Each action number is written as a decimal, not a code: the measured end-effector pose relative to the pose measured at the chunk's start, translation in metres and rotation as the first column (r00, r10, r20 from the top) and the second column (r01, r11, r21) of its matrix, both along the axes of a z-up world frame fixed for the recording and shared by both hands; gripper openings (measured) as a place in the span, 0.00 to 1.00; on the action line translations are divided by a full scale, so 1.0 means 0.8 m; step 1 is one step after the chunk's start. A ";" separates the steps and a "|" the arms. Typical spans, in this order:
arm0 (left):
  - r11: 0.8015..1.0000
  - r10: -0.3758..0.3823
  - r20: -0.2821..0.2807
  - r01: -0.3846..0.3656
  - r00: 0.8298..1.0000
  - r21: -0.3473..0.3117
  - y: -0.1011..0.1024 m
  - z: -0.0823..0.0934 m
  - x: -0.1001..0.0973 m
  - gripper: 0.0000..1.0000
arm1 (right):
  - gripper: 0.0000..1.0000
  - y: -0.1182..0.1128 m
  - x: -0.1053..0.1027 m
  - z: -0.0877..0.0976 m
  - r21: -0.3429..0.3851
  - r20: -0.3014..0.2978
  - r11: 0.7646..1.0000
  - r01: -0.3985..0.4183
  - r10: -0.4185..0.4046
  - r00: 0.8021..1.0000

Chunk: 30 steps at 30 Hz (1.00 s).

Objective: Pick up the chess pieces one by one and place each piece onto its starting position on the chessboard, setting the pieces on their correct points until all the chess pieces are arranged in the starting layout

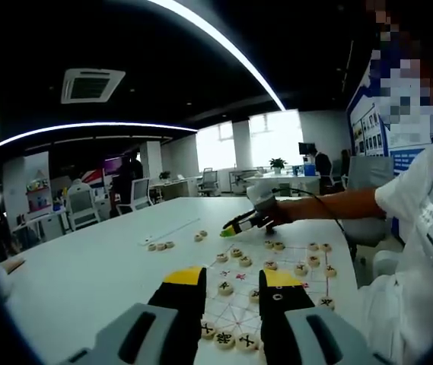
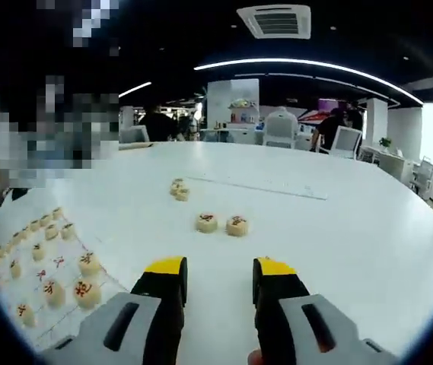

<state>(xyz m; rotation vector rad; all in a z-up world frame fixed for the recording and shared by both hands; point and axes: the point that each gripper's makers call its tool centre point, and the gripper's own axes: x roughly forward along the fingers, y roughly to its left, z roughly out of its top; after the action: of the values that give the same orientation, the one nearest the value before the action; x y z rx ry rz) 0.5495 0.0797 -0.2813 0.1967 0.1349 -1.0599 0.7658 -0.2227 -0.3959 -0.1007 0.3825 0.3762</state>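
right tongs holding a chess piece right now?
No. In the right gripper view the right tongs stand open with bare white table between them; two loose pieces lie ahead.

Open left gripper (image 1: 234,287) above chessboard (image 1: 277,293)

Red characters showing on the tops of round chess pieces (image 2: 236,225) on the table (image 2: 338,228), dark characters showing on pieces (image 1: 225,339) on the chessboard (image 1: 239,304), all too small to be read, wall posters (image 1: 368,125) blurring beyond legibility
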 end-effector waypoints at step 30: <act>1.000 -0.001 -0.002 0.001 1.000 -0.007 0.001 0.001 0.002 0.29 | 0.18 0.002 0.062 -0.001 -0.043 0.041 0.999 -0.002 0.003 0.999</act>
<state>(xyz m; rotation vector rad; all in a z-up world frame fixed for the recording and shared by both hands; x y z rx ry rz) 0.5511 0.0801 -0.2804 0.1898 0.1331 -1.0612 0.8151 -0.2213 -0.3968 -0.1504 0.3499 0.3681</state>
